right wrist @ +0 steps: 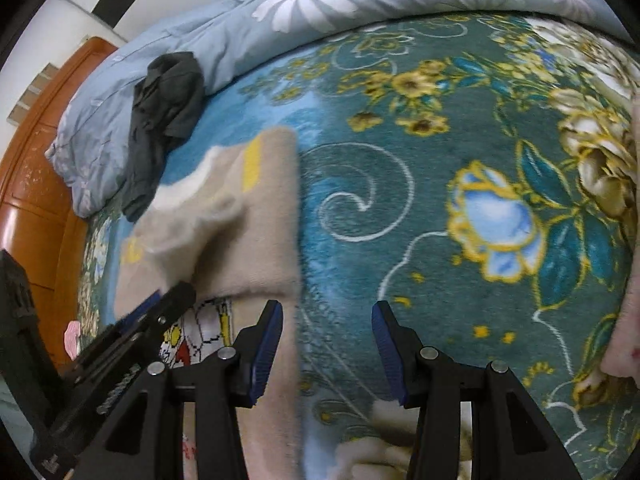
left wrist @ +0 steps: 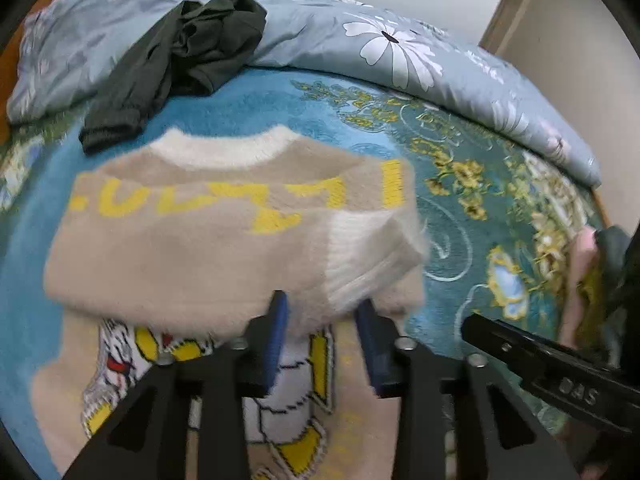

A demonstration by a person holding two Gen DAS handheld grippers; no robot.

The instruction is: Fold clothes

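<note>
The bed's floral blanket (right wrist: pixel 400 200) carries the beige sweater (left wrist: pixel 192 252), its upper part doubled over the cartoon front. The left tool (left wrist: pixel 322 320) pinches the white ribbed cuff (left wrist: pixel 360 256); the right tool (right wrist: pixel 326 344) is spread, holding nothing. The fuzzy knit could slip out — undoing the fold. Only the left view shows the yellow lettering; only the right shows the orange headboard (right wrist: pixel 36 184).

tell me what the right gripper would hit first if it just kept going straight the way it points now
The right gripper is open with nothing between its fingers. Straight ahead lies the teal floral blanket, just right of the beige sweater edge, so it would probably meet the blanket first; depth is unclear.
</note>
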